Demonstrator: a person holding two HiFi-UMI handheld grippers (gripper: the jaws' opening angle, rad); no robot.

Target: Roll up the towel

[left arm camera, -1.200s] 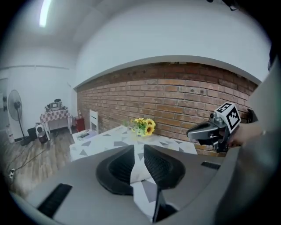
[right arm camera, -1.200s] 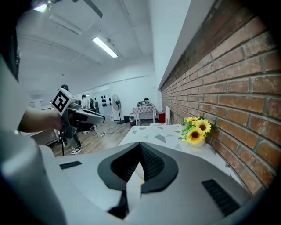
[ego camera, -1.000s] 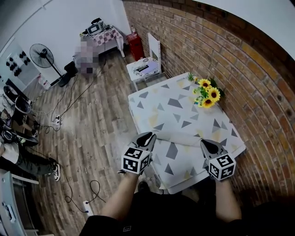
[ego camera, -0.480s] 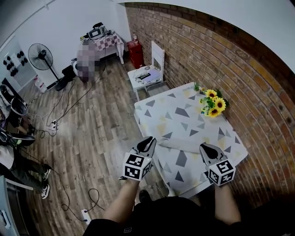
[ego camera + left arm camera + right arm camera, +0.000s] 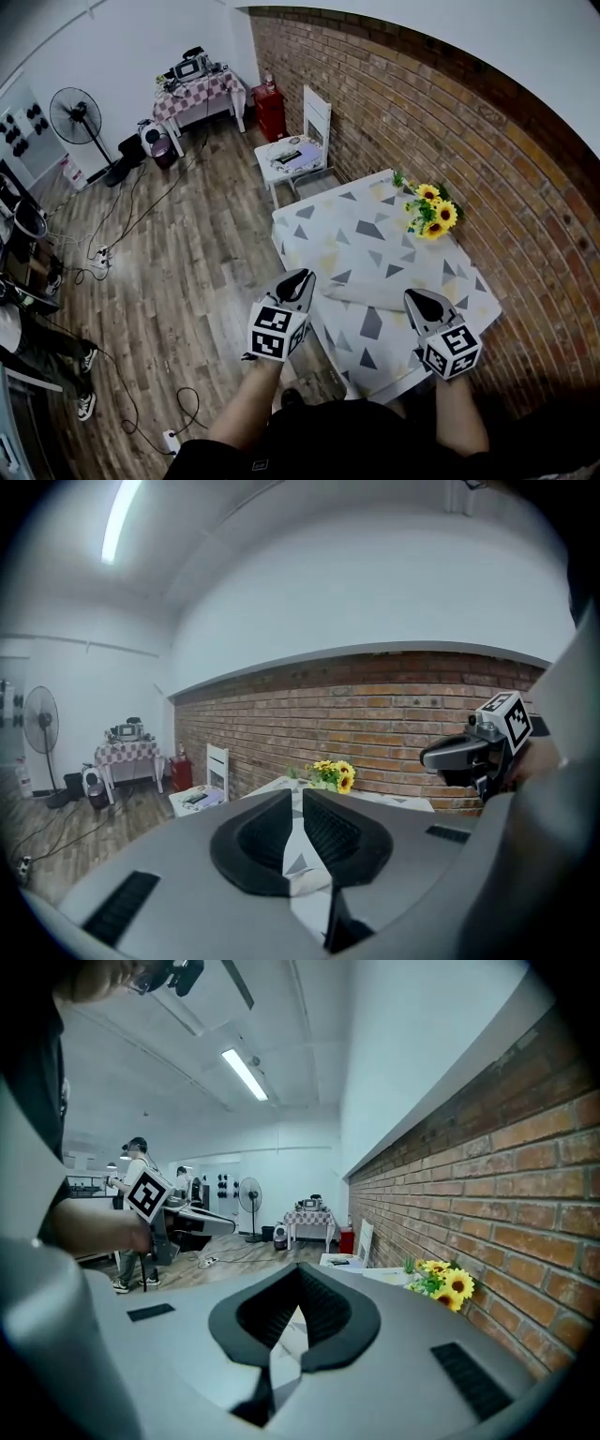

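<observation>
The towel lies as a finished-looking roll across the near part of the patterned table, so the rolling seems done; the next move is probably only to draw clear or even up the ends. The left gripper and right gripper hover by the roll's two ends, held out on the forearms and pointing forward and slightly down. The left jaws, a slit apart with nothing between them, have just been closing, while the right jaws are pressed together, empty.

Right tool, jaws together (sunflowers beyond)
</observation>
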